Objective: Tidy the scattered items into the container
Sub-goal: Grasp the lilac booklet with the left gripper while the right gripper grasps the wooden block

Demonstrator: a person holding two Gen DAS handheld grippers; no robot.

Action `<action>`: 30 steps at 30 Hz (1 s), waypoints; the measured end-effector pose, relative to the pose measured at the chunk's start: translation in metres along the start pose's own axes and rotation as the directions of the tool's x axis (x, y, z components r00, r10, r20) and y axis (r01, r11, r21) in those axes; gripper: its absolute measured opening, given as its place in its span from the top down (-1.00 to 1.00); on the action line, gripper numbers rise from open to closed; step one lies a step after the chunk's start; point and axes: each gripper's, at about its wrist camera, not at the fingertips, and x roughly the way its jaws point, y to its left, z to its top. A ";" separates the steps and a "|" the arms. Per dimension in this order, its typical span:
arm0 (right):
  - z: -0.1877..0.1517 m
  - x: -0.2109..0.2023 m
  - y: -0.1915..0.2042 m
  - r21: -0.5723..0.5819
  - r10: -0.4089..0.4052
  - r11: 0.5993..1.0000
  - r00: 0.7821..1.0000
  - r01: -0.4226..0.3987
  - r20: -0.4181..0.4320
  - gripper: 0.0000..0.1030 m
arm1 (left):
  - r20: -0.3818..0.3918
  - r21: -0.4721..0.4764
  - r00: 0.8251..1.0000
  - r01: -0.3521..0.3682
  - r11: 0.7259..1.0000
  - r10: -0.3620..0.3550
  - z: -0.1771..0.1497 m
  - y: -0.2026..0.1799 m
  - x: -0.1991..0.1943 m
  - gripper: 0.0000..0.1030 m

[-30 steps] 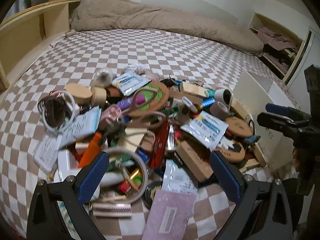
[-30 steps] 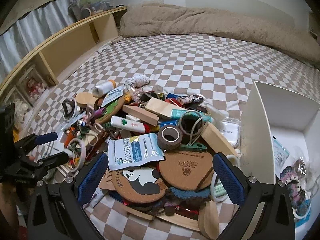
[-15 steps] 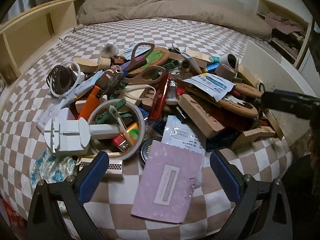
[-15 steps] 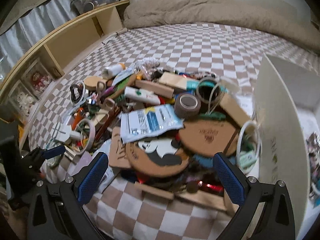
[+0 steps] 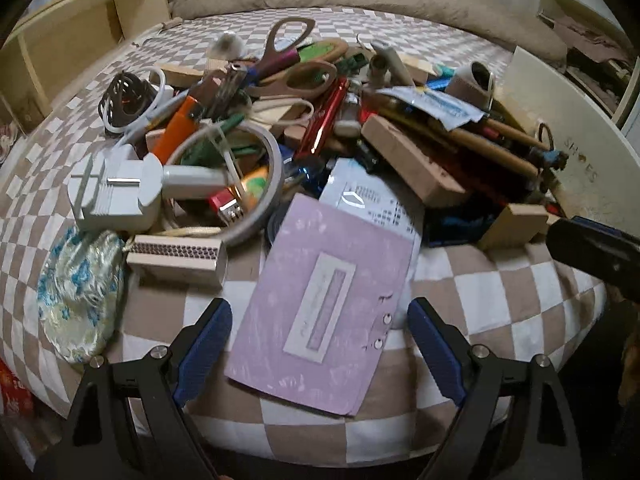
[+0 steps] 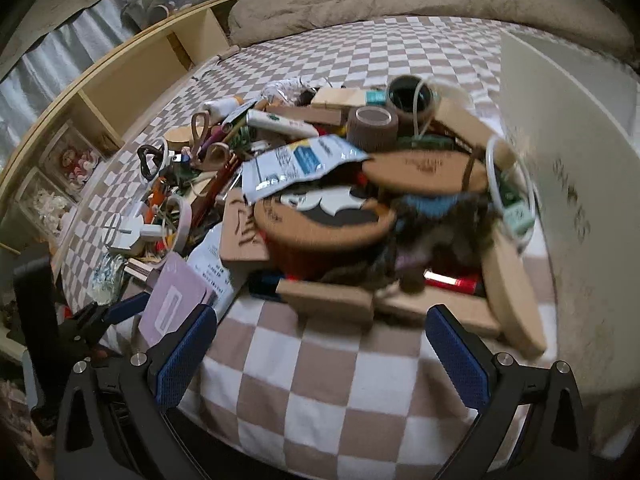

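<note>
Both jaws open, left narrowing astride flat lilac envelope (image 5: 320,304); white container (image 6: 568,184) beside.

Bare checkered bedspread (image 6: 320,364) open along the near edge. Ahead, blocked by the heaped clutter pile (image 6: 320,184); hemmed on the right by the white container wall (image 6: 572,184). Lilac envelope (image 5: 320,300) across the left approach.

Before you, a heaped jumble of scattered items (image 5: 320,128) on the checked bedcover: lilac envelope (image 5: 320,304) flat at the near edge, matchbox (image 5: 176,258) beside it, tape ring (image 5: 256,184), scissors (image 5: 284,56) atop, butting the upright white container (image 6: 568,208) alongside.
</note>
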 end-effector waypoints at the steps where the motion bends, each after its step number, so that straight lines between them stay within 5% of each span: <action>1: -0.002 0.002 0.001 0.006 0.003 1.000 1.000 -0.003 0.001 -1.00 | 0.001 0.007 1.000 -0.008 1.000 0.008 -0.001 -0.001 0.001 -0.75; 10: -0.002 0.016 0.003 0.030 -0.017 0.999 1.000 0.017 0.005 -0.97 | 0.008 -0.023 1.000 0.007 1.000 -0.007 -0.001 0.004 0.002 -0.68; 16: 0.000 0.027 0.008 0.010 -0.069 0.998 0.997 0.070 -0.017 -0.58 | 0.015 -0.029 1.000 0.019 0.999 -0.019 -0.003 0.000 0.001 -0.66; 26: 0.002 0.035 0.013 0.056 -0.111 0.992 0.994 0.111 -0.010 -0.55 | 0.031 -0.030 1.000 -0.001 1.000 0.002 -0.008 -0.002 -0.001 -0.66; 30: -0.003 0.033 0.013 0.032 -0.165 0.986 0.986 0.164 0.013 -0.12 | 0.037 -0.035 0.999 -0.007 0.999 0.008 -0.010 -0.001 -0.003 -0.60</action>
